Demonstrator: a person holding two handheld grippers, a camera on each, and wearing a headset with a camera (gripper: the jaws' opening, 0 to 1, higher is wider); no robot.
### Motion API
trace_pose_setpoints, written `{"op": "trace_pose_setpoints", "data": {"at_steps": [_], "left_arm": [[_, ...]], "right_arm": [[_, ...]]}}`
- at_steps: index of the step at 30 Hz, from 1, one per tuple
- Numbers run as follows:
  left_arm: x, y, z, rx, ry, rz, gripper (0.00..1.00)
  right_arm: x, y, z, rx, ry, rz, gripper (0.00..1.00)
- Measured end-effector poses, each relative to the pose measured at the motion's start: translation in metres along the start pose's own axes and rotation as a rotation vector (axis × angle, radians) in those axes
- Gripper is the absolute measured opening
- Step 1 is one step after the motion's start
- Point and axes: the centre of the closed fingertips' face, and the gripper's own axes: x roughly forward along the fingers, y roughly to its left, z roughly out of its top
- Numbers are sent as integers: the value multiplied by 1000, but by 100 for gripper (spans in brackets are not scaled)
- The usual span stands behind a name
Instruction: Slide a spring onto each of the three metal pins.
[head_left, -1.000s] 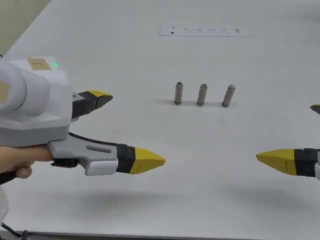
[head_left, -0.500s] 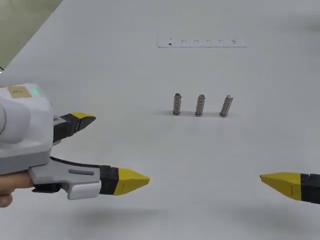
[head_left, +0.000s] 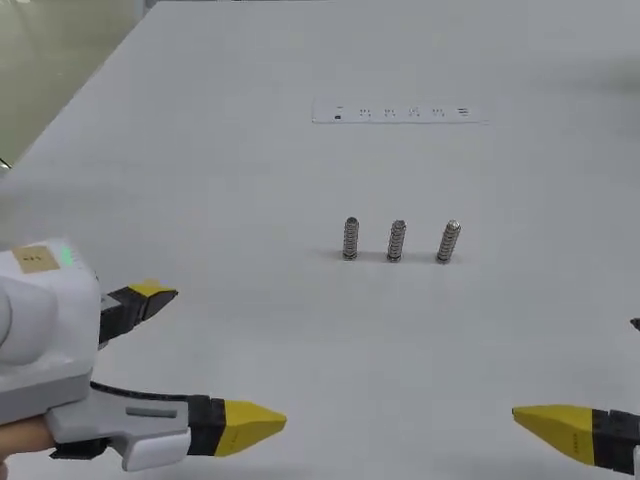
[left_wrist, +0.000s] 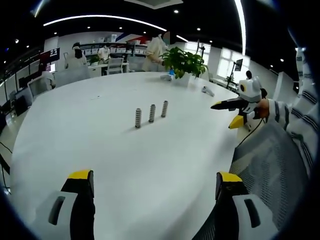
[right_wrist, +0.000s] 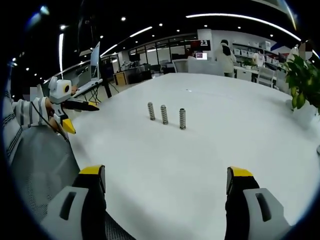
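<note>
Left gripper: jaws spread wide. Right gripper: same, spread wide. Both hovered low over the white table, well apart from the three springs. Those stood upright in a row mid-table, on their pins. A power strip lay beyond them.

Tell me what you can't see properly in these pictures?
- Pins: the springs cover them in every view, too small to check.
- Right gripper: the head view's right edge cuts off most of it.
- White strip: head view, its marks are too small to read.
</note>
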Motion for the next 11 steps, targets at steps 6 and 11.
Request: {"op": "trace_pose_setpoints", "data": {"at_steps": [6, 11], "left_arm": [[1, 0, -2, 3, 18, 7, 97], [2, 1, -3, -4, 22, 17, 97]], "right_arm": [[3, 4, -5, 1, 20, 14, 100], [4, 4, -8, -10, 42, 21, 100]]}}
